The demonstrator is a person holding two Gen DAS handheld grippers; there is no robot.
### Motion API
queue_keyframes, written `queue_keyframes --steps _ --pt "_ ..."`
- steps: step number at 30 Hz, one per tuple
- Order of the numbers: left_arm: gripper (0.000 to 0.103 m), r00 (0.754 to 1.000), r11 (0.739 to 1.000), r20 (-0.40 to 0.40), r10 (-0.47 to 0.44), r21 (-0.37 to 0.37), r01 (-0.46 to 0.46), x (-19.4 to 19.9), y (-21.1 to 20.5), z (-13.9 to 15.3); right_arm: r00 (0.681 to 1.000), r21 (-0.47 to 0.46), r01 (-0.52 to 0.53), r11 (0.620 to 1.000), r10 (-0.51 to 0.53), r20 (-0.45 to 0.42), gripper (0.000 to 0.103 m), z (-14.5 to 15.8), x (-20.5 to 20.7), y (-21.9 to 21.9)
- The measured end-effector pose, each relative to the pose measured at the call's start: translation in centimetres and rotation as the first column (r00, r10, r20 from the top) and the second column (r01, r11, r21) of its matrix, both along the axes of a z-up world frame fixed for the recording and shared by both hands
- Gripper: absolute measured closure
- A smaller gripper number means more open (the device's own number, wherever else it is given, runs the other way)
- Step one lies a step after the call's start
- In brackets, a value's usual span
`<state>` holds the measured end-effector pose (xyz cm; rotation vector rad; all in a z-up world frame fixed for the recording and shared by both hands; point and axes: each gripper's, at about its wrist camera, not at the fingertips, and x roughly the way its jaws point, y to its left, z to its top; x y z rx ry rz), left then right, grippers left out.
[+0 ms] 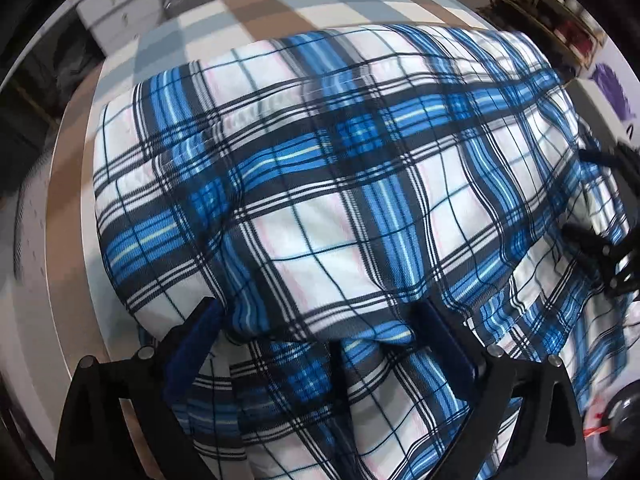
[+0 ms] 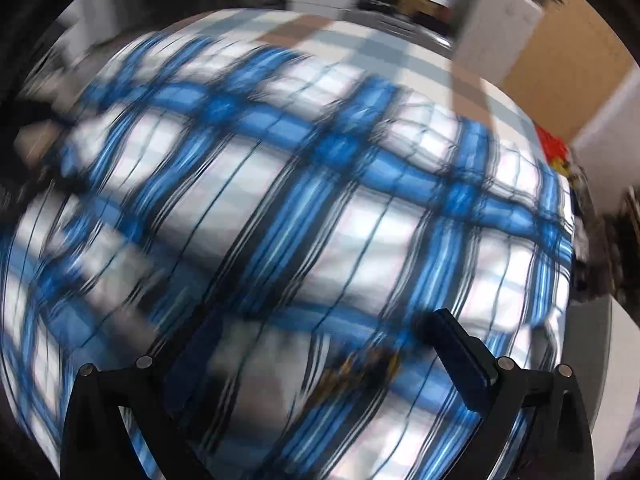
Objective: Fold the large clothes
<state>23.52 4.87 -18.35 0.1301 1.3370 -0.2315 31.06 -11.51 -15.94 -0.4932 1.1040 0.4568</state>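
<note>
A large blue, white and black plaid garment lies spread over a table with a checked cloth. One folded layer lies on top, and its near edge runs between my left gripper's fingers. The left gripper points steeply down and stands wide open, with its pads clear of the cloth. My right gripper shows at the right edge over the garment. In the blurred right wrist view the right gripper is also wide open above the plaid garment, with nothing pinched.
The table's pale edge curves down the left. White drawers stand behind it, and a round metal rack sits at the far right. A cardboard box and red items lie beyond the table's right side.
</note>
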Motion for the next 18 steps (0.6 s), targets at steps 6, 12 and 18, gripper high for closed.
queue_keyframes --steps 6,12,18 --pt "0.007 0.997 0.997 -0.011 0.076 0.026 -0.075 -5.0 1.0 1.2 0.989 0.09 0.144 0.986 -0.145 0.003 0.0 1.8 -4.3 -2.1" --pt "0.007 0.987 0.973 0.025 0.16 -0.172 -0.153 -12.2 3.4 4.3 0.973 0.343 0.211 0.915 -0.231 0.018 0.0 8.6 -7.4 -5.7" --pt "0.007 0.968 0.944 0.145 0.205 -0.292 -0.156 -19.2 5.0 7.0 0.983 0.682 0.085 0.726 -0.172 0.06 0.0 14.2 -15.7 -8.5"
